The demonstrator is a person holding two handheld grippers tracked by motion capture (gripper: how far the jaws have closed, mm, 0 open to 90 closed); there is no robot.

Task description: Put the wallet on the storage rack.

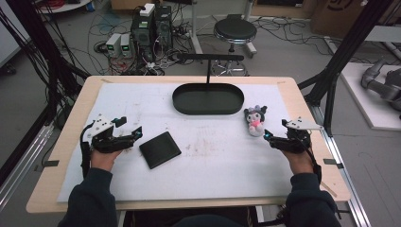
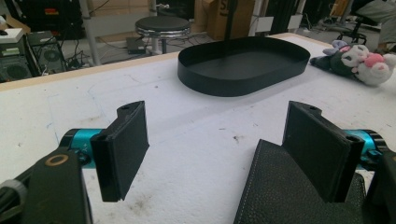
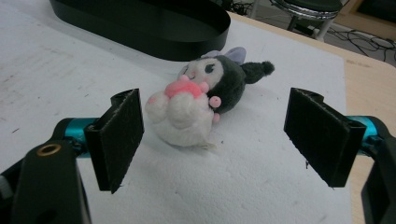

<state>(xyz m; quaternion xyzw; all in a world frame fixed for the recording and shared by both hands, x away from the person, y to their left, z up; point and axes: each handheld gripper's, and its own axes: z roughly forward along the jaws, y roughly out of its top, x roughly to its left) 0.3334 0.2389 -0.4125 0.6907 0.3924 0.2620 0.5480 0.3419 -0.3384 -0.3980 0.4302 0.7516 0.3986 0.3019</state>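
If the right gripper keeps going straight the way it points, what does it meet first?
Most likely the plush toy: it lies just ahead of the open right gripper, nearer its left jaw. The black tray sits beyond it. Depth is hard to judge.

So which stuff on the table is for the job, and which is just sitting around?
For the job:
plush toy, in front of the open right gripper
wallet, by the open left gripper
tray, likely

Just around:
stool
computers
cables

Table, white mat, tray, wallet, plush toy
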